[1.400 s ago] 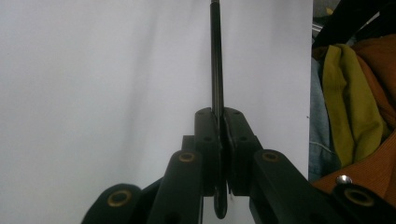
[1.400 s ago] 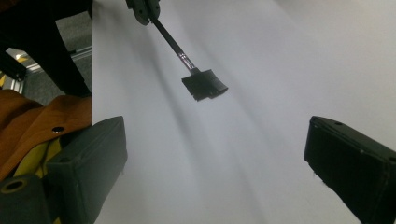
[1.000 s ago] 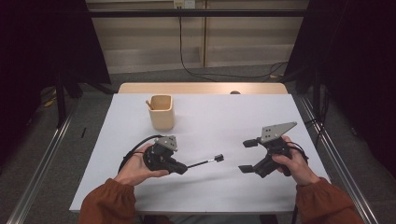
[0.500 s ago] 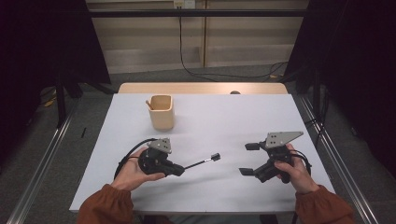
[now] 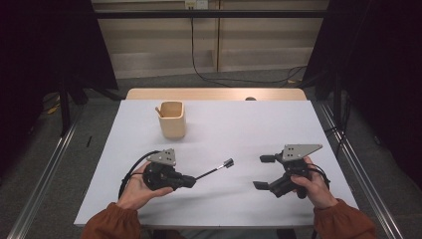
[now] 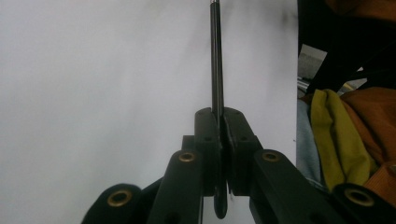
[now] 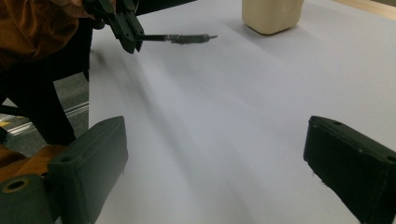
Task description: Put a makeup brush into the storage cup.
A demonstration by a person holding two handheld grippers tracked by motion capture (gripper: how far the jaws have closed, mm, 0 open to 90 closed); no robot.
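Observation:
A thin black pen-like tool (image 5: 215,171) sticks out toward the table's middle, with my left gripper (image 5: 191,180) shut on its rear end, low over the white table (image 5: 239,129). In the left gripper view the rod (image 6: 215,56) runs straight up from between the pressed pads (image 6: 223,116). My right gripper (image 5: 261,172) hovers at the front right with its jaws wide apart and nothing between them (image 7: 215,158). The right gripper view shows the left gripper (image 7: 123,28) and the tool (image 7: 177,38) at the far upper left.
A beige wooden cup (image 5: 172,119) with a small stick in it stands at the back left of the table; its base shows as the cup (image 7: 271,14) in the right gripper view. A wooden strip (image 5: 214,93) borders the far edge. Metal rails run along both sides.
The right gripper has tipped so its grey plate lies flatter and sits slightly lower. The left gripper has barely shifted, still shut on the tool.

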